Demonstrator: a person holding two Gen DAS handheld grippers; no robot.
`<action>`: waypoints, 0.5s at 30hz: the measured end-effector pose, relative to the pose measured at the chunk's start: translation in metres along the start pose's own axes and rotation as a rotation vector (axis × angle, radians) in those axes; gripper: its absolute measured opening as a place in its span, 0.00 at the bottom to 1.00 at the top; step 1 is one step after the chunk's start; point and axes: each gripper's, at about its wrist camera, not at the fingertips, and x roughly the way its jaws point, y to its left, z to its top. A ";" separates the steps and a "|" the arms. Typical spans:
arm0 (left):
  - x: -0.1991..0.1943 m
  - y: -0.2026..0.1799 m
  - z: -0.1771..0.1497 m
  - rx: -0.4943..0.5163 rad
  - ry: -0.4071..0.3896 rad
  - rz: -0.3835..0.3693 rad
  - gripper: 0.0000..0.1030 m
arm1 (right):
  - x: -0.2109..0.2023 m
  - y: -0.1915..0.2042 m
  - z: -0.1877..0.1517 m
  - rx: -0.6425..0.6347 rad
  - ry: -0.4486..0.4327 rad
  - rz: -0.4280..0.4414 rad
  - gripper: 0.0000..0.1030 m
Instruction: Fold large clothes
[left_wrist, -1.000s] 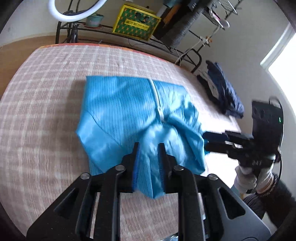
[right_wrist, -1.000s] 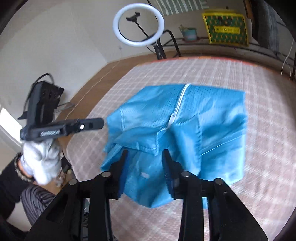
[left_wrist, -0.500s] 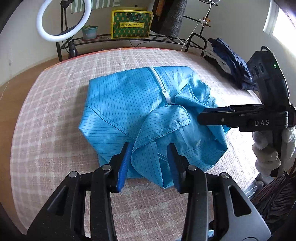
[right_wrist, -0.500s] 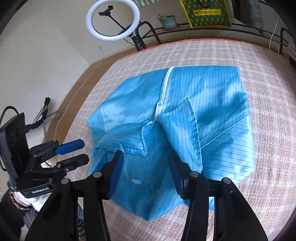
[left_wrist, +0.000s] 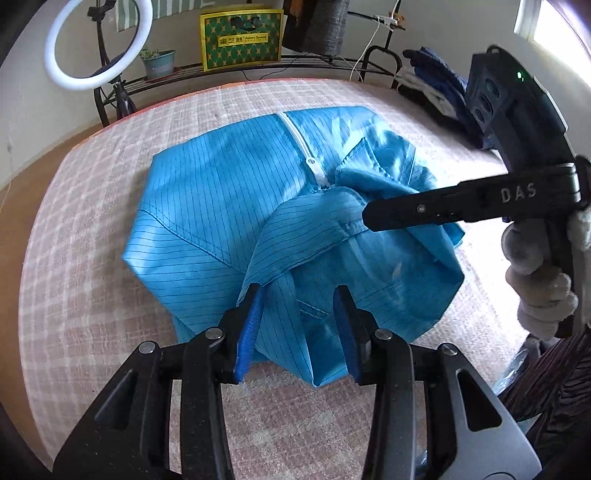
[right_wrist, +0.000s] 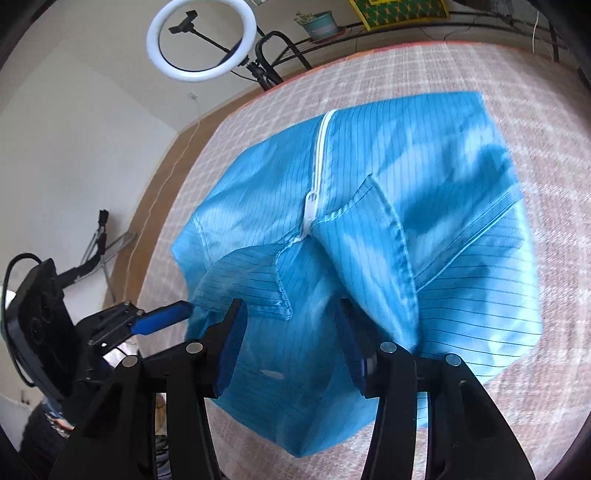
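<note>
A blue pinstriped garment (left_wrist: 221, 206) with a white zipper (left_wrist: 299, 144) lies folded on the checked bed cover (left_wrist: 92, 258), collar flaps toward me. My left gripper (left_wrist: 299, 325) hangs open over its near corner. The cloth lies between the blue pads without being pinched. In the right wrist view the same garment (right_wrist: 424, 166) fills the middle, and my right gripper (right_wrist: 291, 339) stands open over its near edge, pads clear of the fabric. The right gripper (left_wrist: 369, 218), held in a white-gloved hand (left_wrist: 535, 280), reaches in over the collar. The left gripper (right_wrist: 162, 317) shows at the garment's left edge.
A ring light (left_wrist: 98, 44), a plant pot (left_wrist: 159, 62) and a yellow-green box (left_wrist: 240, 40) stand on a metal rack behind the bed. A pile of dark blue clothes (left_wrist: 439, 85) lies at the far right corner. Wooden floor (right_wrist: 147, 206) runs along the bed's left side.
My left jaws have widened and let go of the garment's fold, which now rests on the bed. Both grippers have come lower and rolled level over the near edge.
</note>
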 end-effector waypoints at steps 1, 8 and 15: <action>0.002 0.000 0.000 0.000 0.002 0.003 0.39 | 0.001 0.001 0.001 0.005 0.005 0.014 0.37; 0.019 0.002 0.005 0.013 0.022 0.078 0.06 | 0.004 0.005 0.017 0.081 -0.035 0.112 0.03; 0.015 0.004 0.001 0.056 -0.018 0.048 0.00 | -0.002 0.031 0.042 0.011 -0.119 0.112 0.02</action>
